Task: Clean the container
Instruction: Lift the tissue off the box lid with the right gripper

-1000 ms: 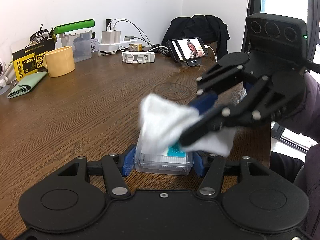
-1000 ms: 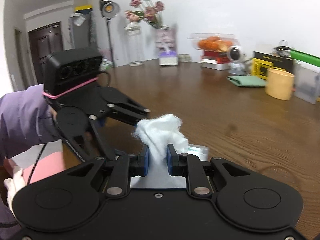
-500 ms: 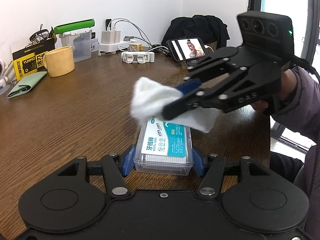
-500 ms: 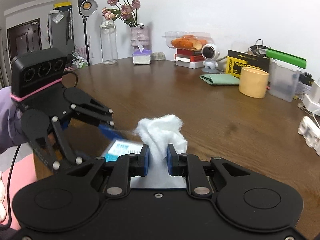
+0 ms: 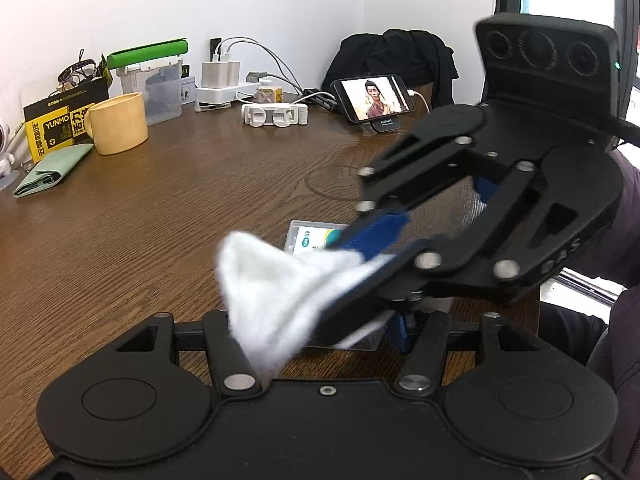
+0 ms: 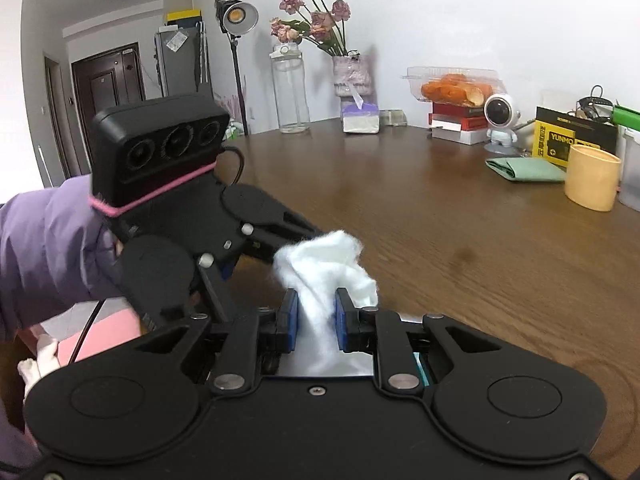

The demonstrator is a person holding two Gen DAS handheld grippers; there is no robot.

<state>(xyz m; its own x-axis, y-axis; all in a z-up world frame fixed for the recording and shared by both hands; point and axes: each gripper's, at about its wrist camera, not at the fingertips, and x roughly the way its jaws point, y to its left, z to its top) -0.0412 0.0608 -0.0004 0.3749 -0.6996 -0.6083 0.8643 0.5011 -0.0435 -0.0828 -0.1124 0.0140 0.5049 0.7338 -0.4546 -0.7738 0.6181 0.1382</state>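
A clear plastic container with a teal-and-white label lies on the brown table. My left gripper is shut on its sides; only the right blue pad shows, because the cloth hides the other. My right gripper reaches in from the right, shut on a white cloth that drapes over the near part of the lid. In the right wrist view the cloth bulges up between the right gripper's blue pads, and only a teal sliver of the container shows under the right finger.
Along the far wall stand a yellow mug, a clear box with a green lid, chargers, a white clip and a phone on a stand. A folded green cloth lies at the left. A purple sleeve is behind the left gripper.
The right gripper swept the cloth to the far end of the lid, baring the label, then back toward me and left, covering most of it. The left gripper and the container stayed still.
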